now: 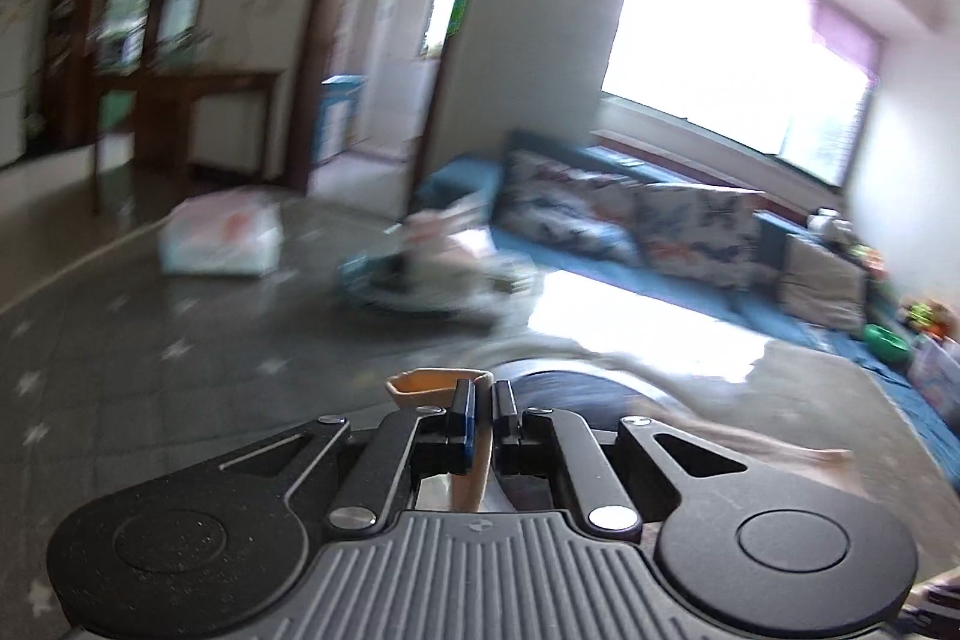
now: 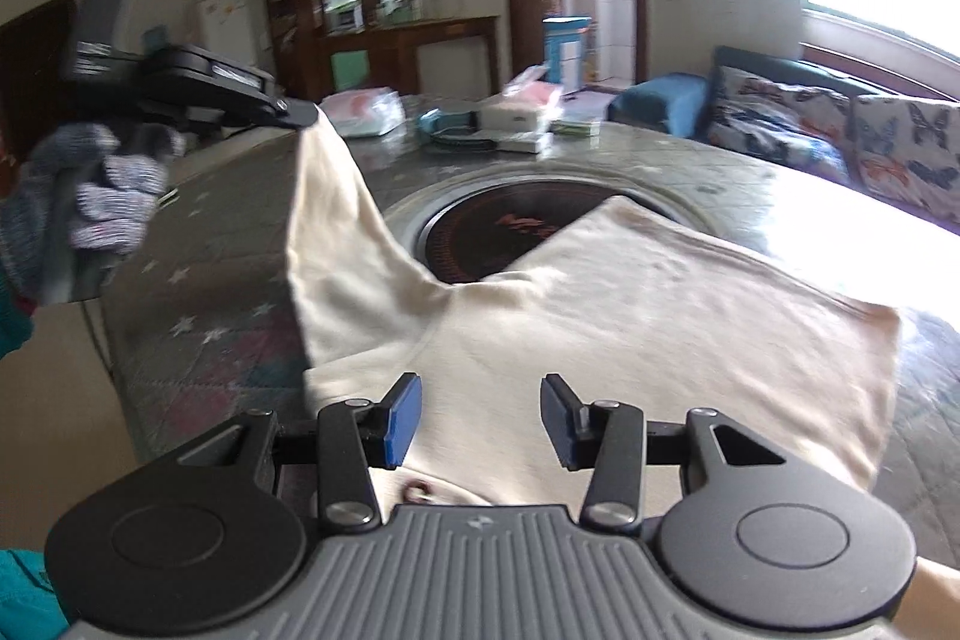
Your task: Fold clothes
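shirt (image 2: 630,316) edge pinched by left gripper (image 1: 483,400).

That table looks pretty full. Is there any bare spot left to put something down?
Bare table shows left of the cream shirt, up to the striped clothes pile. The round burner is partly uncovered. The far edge is crowded with bags and boxes. The left gripper lifts a sleeve; the right gripper hangs open.

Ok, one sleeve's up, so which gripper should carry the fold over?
Left. The left gripper is already shut on the cream shirt, lifting its corner off the table. The right gripper hovers open, gripping nothing.
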{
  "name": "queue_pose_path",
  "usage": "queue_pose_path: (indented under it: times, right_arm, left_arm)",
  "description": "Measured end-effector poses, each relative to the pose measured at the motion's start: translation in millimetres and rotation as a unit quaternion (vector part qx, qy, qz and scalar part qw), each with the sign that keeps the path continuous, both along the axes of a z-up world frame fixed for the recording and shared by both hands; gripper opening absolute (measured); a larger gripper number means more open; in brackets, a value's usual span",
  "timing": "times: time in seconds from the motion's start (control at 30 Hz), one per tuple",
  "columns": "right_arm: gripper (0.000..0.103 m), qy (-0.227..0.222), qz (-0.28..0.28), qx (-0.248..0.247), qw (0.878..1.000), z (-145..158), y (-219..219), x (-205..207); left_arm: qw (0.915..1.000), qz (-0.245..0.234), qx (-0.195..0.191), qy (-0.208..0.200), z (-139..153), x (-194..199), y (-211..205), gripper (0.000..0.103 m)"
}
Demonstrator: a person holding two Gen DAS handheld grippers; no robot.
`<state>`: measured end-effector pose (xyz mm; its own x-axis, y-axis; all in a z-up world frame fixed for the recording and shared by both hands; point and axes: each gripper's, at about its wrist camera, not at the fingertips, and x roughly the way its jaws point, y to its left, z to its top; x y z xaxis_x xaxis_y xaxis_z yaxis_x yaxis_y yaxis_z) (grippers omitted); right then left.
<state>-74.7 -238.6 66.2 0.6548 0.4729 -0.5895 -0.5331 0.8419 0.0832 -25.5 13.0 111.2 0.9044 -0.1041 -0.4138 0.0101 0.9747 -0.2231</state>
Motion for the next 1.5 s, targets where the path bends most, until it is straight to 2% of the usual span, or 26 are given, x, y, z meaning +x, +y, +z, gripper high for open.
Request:
queue_pose_path:
  times: [0.17,0.37,0.57,0.67,0.73,0.8,0.87,0.97,1.1,1.2,1.33,1.47,1.5]
  right_arm:
    - [0.044,-0.001,-0.041,0.019,0.999,-1.1,-27.5,-1.7]
    - [0.044,0.005,-0.089,0.041,0.995,-7.6,-63.0,-7.7]
    - [0.044,0.016,-0.135,0.049,0.99,-16.2,-90.0,-14.6]
    - [0.044,0.02,-0.154,0.051,0.987,-19.2,-102.0,-18.9]
    - [0.044,0.021,-0.164,0.051,0.985,-19.5,-108.6,-21.2]
    - [0.044,0.019,-0.172,0.051,0.984,-18.2,-114.2,-24.2]
    - [0.044,0.017,-0.178,0.054,0.982,-16.0,-118.2,-26.1]
    - [0.044,0.016,-0.175,0.059,0.983,-12.6,-117.5,-23.9]
    - [0.041,0.028,-0.15,0.054,0.987,-16.6,-102.7,-15.7]
    - [0.036,0.041,-0.134,0.038,0.989,-24.3,-90.0,-10.4]
    - [0.035,0.052,-0.129,0.015,0.99,-35.3,-79.6,-5.6]
    - [0.026,0.056,-0.132,0.011,0.99,-36.7,-79.4,-3.6]
    - [0.02,0.056,-0.134,0.011,0.989,-36.0,-79.4,-3.4]
  left_arm:
    - [0.9962,-0.08,0.013,-0.031,17.2,-19.4,-54.3,0.006]
    - [0.9821,-0.183,0.026,-0.036,11.1,-37.5,-122.4,0.006]
    - [0.9646,-0.261,0.037,0.01,-23.2,-40.5,-175.6,0.008]
    - [0.9564,-0.287,0.046,0.028,-38.2,-44.5,-188.0,0.008]
    - [0.9514,-0.301,0.052,0.039,-44.4,-46.9,-186.9,0.013]
    - [0.9508,-0.301,0.061,0.038,-46.8,-51.9,-178.7,0.013]
    - [0.9536,-0.291,0.072,0.033,-47.8,-55.8,-166.5,0.013]
    - [0.9637,-0.247,0.097,0.03,-49.8,-53.2,-137.8,0.013]
    - [0.9745,-0.182,0.118,0.057,-60.8,-42.6,-93.3,0.015]
    - [0.9781,-0.153,0.116,0.08,-69.6,-40.1,-66.4,0.034]
    - [0.9786,-0.147,0.099,0.105,-81.5,-38.6,-48.5,0.034]
    - [0.9768,-0.167,0.067,0.116,-88.4,-41.2,-38.4,0.036]
    - [0.976,-0.175,0.063,0.114,-88.8,-43.8,-36.7,0.037]
